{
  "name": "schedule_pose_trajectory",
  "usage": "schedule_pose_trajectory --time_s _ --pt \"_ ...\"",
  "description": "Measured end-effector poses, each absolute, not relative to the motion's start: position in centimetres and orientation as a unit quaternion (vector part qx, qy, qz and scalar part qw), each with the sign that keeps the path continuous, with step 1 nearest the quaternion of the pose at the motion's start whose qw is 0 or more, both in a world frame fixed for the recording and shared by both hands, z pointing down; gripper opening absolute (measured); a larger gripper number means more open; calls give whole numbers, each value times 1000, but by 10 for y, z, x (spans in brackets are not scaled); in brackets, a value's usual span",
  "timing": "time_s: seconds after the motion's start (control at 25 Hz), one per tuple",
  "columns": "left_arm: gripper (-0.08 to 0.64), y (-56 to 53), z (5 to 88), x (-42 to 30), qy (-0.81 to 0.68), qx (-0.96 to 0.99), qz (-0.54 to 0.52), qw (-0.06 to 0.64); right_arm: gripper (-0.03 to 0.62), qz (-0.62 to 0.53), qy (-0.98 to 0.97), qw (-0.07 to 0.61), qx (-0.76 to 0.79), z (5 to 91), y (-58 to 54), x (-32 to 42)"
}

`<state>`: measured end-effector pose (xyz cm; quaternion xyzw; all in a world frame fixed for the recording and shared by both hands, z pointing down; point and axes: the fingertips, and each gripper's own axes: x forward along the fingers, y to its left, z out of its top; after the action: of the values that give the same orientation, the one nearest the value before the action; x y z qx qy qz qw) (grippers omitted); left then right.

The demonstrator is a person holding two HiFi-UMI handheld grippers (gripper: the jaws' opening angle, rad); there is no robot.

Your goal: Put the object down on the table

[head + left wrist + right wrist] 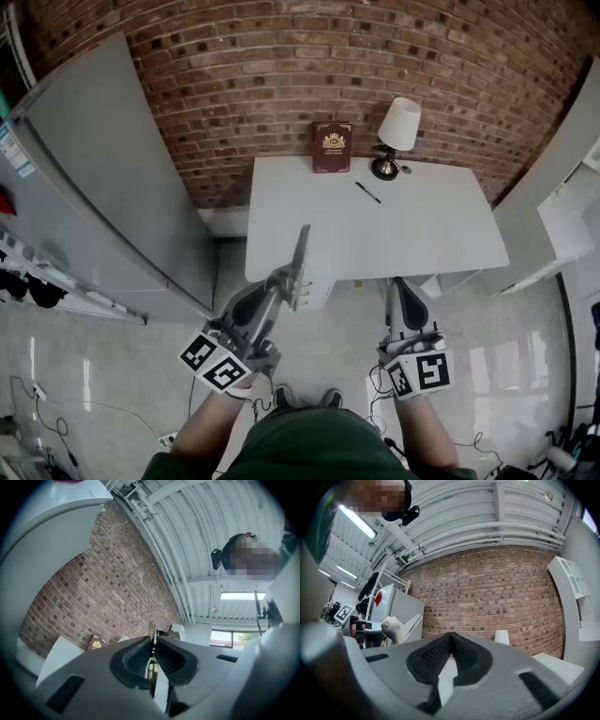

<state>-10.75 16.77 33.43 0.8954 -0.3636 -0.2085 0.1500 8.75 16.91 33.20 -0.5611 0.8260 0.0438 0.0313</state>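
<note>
Thin grey flat object [302, 251] gripped edge-on in left gripper [292, 281], jaws pressed shut on its lower edge. In left gripper view, seen only as a narrow strip standing up between the two dark ribbed pads. Held in the air, steeply tilted, over the near left edge of the white tabletop [422, 234], not lying on it.

Right gripper [400, 286] held low just short of the tabletop's near edge, jaws closed tip to tip with nothing between them. Marker cubes on both grippers facing the head camera.

On the tabletop, far side against the brick wall [281, 75]: maroon book [332, 147] standing upright, small lamp with white shade [397, 131] just right of it. Black pen [367, 192] lying in front of them, apart from both. Rest of the tabletop bare, well apart from the held object.

Large grey cabinet [103, 178] to the left of the tabletop, white shelf unit [572, 206] to the right. Glossy pale floor [112, 375] below, cables at its lower left.
</note>
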Motion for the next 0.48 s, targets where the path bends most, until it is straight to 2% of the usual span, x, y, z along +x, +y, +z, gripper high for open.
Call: schedule_pose_trajectory --time_s 0.16,0.36,0.48 --pt "25 180 331 -85 -374 893 -205 145 2 36 830 34 -555 335 177 111" --pt "25 198 327 -54 -393 887 -200 134 2 17 844 83 -530 331 189 144" --pt "25 208 325 -38 -411 881 -195 129 3 11 850 89 -520 332 193 163"
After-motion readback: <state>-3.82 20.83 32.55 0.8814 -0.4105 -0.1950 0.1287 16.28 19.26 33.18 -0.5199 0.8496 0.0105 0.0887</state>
